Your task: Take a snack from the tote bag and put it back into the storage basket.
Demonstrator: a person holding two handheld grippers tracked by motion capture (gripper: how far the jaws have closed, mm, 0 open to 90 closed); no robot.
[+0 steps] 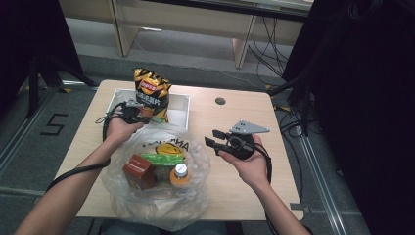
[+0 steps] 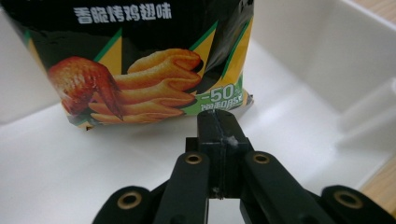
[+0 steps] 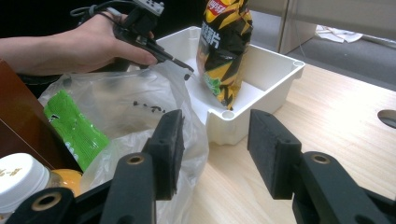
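A black and yellow chip bag (image 1: 152, 92) stands upright in the white box (image 1: 179, 116) at the back of the table. In the left gripper view the chip bag (image 2: 140, 70) is close ahead. My left gripper (image 2: 219, 122) is shut, its tips right at the bag's bottom seam. Whether they pinch the seam I cannot tell. My right gripper (image 1: 211, 137) hovers over the table's right half, tilted toward the box. In its own view the right gripper (image 3: 215, 149) is open with nothing between the pads. The left gripper (image 3: 187, 74) shows there beside the chip bag (image 3: 223, 46).
A clear plastic bag (image 1: 156, 171) at the front holds a brown carton (image 1: 138, 170), a green packet (image 1: 161, 159) and an orange bottle with a white cap (image 1: 180, 174). A round hole (image 1: 220, 101) sits in the wooden tabletop (image 1: 235, 191). Desk legs and cables lie beyond.
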